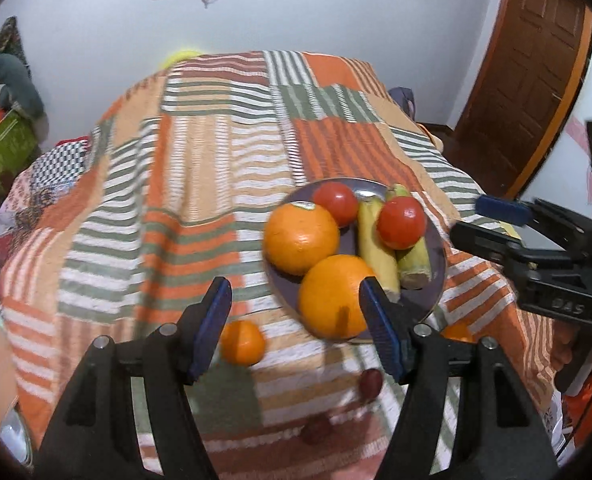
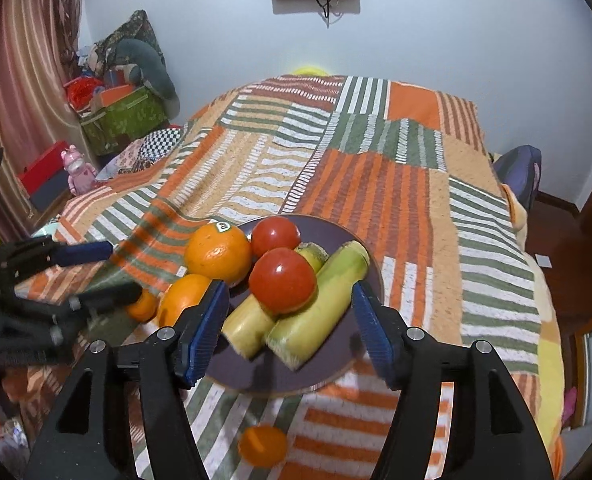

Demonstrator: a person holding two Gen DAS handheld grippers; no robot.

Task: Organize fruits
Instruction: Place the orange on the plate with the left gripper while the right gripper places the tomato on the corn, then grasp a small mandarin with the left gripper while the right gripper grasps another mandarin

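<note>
- A bed [image 2: 376, 184] covered by a patchwork blanket of orange, green and white stripes carried the fruit.
- A dark round plate [image 2: 336, 364] sat on the blanket near the foot of the bed.
- On the plate lay two large oranges: one with a sticker [image 2: 218, 253] at the far left, and another [image 1: 334, 296] at the near left edge.
- Two red tomatoes were on the plate as well: the far one [image 2: 275, 236] lay beside the stickered orange, and the near one [image 2: 283, 285] rested on top of two bananas [image 2: 316, 312].
- The bananas lay side by side, touching, their cut ends toward the right camera.
- A small orange [image 1: 242, 342] lay on the blanket just beside the plate's left edge.
- Another small orange [image 2: 262, 445] lay on the blanket in front of the plate.
- Two dark red, blurred round fruits [image 1: 370, 384] lay on the blanket near the left camera; what they were could not be told.
- The left gripper [image 1: 302, 330] hovered over the plate's near left edge, jaws spread wide, holding nothing.
- The right gripper [image 2: 289, 332] hovered over the bananas, jaws spread wide and empty.
</note>
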